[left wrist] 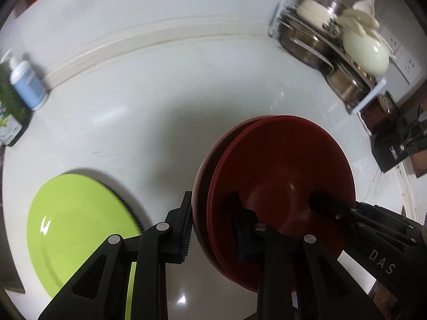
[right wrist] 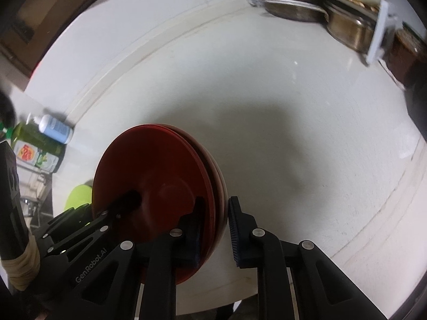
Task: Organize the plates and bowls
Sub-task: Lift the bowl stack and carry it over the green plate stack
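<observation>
While the stacked red bowls stand tilted on edge above the glossy white bench, each hand-held gripper, left and right, clamps opposite rims.

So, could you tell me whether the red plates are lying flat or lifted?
Lifted and tilted: the red plates stand nearly on edge above the counter.
</observation>
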`<state>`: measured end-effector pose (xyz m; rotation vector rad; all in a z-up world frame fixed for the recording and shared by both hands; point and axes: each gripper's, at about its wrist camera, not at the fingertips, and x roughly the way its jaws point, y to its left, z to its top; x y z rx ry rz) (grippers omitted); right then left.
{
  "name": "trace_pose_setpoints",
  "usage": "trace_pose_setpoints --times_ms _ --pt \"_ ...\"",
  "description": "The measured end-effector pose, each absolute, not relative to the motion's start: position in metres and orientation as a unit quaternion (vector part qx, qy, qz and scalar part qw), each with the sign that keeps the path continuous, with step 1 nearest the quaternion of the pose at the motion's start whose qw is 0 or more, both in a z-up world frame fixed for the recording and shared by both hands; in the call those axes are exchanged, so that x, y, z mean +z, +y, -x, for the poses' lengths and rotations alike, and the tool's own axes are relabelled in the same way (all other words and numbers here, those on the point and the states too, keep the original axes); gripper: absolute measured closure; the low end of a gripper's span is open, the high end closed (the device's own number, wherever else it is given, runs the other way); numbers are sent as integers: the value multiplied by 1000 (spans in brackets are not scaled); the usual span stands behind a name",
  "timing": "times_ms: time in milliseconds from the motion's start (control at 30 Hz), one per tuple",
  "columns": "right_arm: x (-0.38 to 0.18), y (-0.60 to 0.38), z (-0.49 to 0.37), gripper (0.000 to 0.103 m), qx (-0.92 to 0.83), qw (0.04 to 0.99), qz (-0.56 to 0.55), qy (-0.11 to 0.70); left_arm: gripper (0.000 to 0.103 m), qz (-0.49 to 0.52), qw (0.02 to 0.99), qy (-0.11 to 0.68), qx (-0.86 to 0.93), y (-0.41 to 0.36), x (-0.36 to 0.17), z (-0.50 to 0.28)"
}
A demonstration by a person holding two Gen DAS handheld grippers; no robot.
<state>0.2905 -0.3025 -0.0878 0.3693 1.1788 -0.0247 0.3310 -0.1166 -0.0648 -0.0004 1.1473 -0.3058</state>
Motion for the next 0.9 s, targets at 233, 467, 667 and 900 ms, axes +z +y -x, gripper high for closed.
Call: trace_pose_setpoints --times_ms 233,467,667,900 --pt "-66 -272 -293 84 31 828 -150 540 77 29 844 526 -101 -79 -50 -315" --pt "-51 -238 -296 84 82 833 -120 533 77 53 853 517 -51 -32 -44 -297" --pt "-48 -194 -302 84 130 828 -95 537 77 80 850 521 -7 11 -48 -282" --pt "-54 -150 -304 84 178 813 -67 550 77 109 840 531 34 51 -59 -269"
